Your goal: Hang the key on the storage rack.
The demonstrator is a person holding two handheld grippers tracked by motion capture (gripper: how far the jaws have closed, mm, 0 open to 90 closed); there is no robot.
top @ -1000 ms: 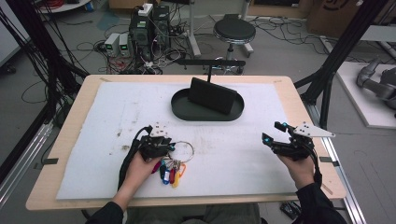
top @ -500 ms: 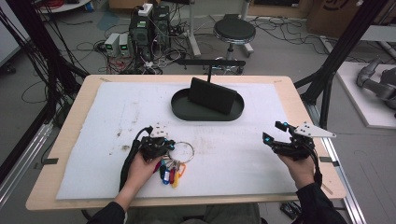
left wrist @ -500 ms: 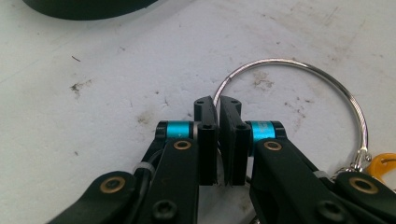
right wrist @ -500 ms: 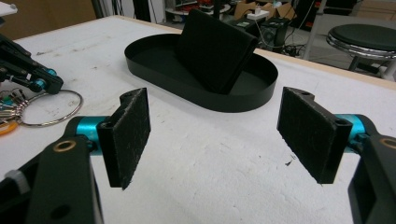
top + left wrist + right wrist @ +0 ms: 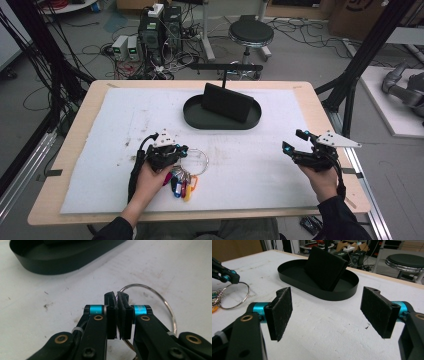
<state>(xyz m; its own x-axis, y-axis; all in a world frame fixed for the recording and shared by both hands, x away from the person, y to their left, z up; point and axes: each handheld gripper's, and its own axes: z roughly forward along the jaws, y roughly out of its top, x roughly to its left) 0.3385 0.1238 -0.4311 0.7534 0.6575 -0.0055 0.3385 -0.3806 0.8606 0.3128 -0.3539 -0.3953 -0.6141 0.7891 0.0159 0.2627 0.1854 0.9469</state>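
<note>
A large wire key ring (image 5: 199, 161) lies on the white mat, with a bunch of coloured keys and tags (image 5: 180, 183) on it near the person's left hand. My left gripper (image 5: 181, 150) is shut on the ring's wire. In the left gripper view the pads (image 5: 112, 312) are pressed together on the wire, and the ring (image 5: 164, 303) loops out to the right. My right gripper (image 5: 293, 139) rests on the mat at the right, open and holding nothing. Its pads (image 5: 280, 312) stand wide apart. The right gripper view also has the key ring (image 5: 247, 293) at its left.
A black oval tray (image 5: 192, 116) stands at the mat's far middle with a black wallet-like block (image 5: 226, 102) leaning upright in it. The tray (image 5: 342, 296) and block (image 5: 324, 267) lie ahead of the right gripper. The table's wooden border (image 5: 80, 120) frames the mat.
</note>
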